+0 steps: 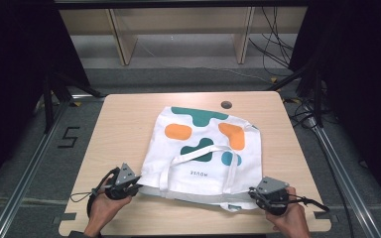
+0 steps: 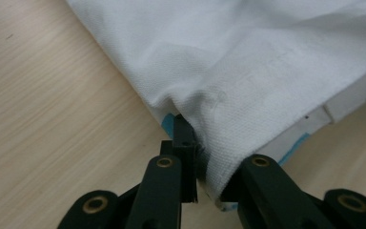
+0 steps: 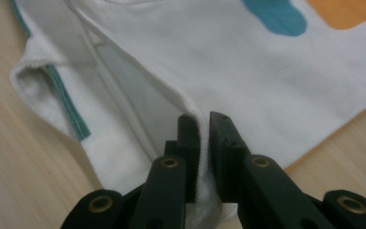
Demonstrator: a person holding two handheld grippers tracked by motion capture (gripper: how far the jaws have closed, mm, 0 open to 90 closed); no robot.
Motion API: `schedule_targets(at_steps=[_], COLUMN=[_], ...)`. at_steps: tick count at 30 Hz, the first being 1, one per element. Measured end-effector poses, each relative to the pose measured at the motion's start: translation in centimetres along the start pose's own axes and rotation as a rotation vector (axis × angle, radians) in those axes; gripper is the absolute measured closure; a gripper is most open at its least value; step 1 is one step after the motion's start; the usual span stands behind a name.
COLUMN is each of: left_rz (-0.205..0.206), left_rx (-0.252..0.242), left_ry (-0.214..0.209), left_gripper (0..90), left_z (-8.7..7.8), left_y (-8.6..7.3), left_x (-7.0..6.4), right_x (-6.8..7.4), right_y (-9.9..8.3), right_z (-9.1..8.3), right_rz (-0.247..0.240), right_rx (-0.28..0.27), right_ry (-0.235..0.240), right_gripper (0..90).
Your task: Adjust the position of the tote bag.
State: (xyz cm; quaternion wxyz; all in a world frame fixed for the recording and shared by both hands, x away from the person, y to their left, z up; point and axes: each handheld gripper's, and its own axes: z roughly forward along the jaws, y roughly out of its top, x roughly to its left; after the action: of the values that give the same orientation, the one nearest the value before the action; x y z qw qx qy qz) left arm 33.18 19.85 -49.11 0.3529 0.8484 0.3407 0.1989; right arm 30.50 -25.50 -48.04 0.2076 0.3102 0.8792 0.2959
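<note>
1. The white canvas tote bag with teal and orange blobs (image 1: 203,144) lies flat mid-table on the pale wooden table (image 1: 124,119), its open mouth toward the person.
2. The left gripper (image 1: 129,187) pinches the near left corner — cloth is clamped between its jaws.
3. The right gripper (image 1: 258,194) nips the mouth's hem at the near right corner, jaws pressed together.
4. Lift both corners evenly, keeping the hem taut — uneven pulling would likely skew the bag.

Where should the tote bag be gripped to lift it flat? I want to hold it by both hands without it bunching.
Judging by its pose, take the tote bag at the two corners of its open near edge, coming in low from the person's side. It lies flat with that edge facing the person. The left gripper and the right gripper already pinch the fabric there.
</note>
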Motion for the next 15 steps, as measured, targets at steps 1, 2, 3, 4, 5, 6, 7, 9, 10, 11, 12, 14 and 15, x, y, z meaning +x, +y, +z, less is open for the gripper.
schedule_targets(at_steps=[1, 2, 3, 4, 5, 6, 7, 9, 10, 11, 12, 14, 15], left_rz=[0.011, 0.007, 0.007, 0.001, 0.014, 0.025, 0.019, 0.019, 0.019, 0.016, 0.014, 0.006, 0.006], left_rx=[0.003, -0.005, -0.007, -0.019, -0.012, -0.003, -0.008, 0.0, 0.001, 0.005, 0.005, 0.008, 0.008], left_ry=[-0.016, -0.022, -0.029, -0.043, -0.047, -0.044, -0.047, -0.063, -0.066, -0.052, -0.05, -0.057, -0.057], left_gripper=[81.9, 82.1, 82.2, 82.2, 82.2, 82.2, 82.1, 81.8, 81.4, 81.1, 80.8, 80.6, 80.4], left_z=[-0.2, -0.4, -0.7, -0.8, -1.0, -1.1, -1.0, -1.0, -1.0, -1.0, -1.0, -1.0, -1.0], left_y=[0.0, 0.0, 0.0, 0.0, -0.1, -0.1, -0.2, -0.4, -0.4, -0.4, -0.4, -0.3, -0.3], left_x=[-0.4, -0.7, -1.1, -1.6, -2.0, -2.3, -2.7, -3.3, -3.5, -3.7, -3.7, -3.6, -3.6], right_x=[-0.2, -0.8, -1.2, -1.5, -1.6, -1.8, -2.0, -2.2, -2.4, -2.5, -2.4, -2.5, -2.5], right_y=[0.0, -0.1, -0.1, -0.1, -0.1, -0.1, -0.2, -0.5, -0.6, -0.8, -1.0, -1.5, -1.5], right_z=[-0.3, -0.6, -0.8, -1.2, -1.4, -1.5, -1.4, -1.3, -1.1, -0.9, -0.6, 0.0, 0.0], right_rz=[0.024, 0.039, 0.028, 0.04, 0.053, 0.059, 0.057, 0.074, 0.073, 0.072, 0.098, 0.084, 0.084], right_rx=[-0.01, -0.039, -0.06, -0.071, -0.081, -0.082, -0.09, -0.085, -0.071, -0.059, -0.017, 0.013, 0.013], right_ry=[0.005, 0.0, -0.007, -0.013, -0.023, -0.023, -0.025, -0.027, -0.027, -0.026, -0.019, -0.024, -0.024], right_gripper=[85.0, 85.1, 85.1, 85.1, 85.0, 84.5, 84.1, 81.2, 78.5, 73.5, 68.7, 67.6, 67.6])
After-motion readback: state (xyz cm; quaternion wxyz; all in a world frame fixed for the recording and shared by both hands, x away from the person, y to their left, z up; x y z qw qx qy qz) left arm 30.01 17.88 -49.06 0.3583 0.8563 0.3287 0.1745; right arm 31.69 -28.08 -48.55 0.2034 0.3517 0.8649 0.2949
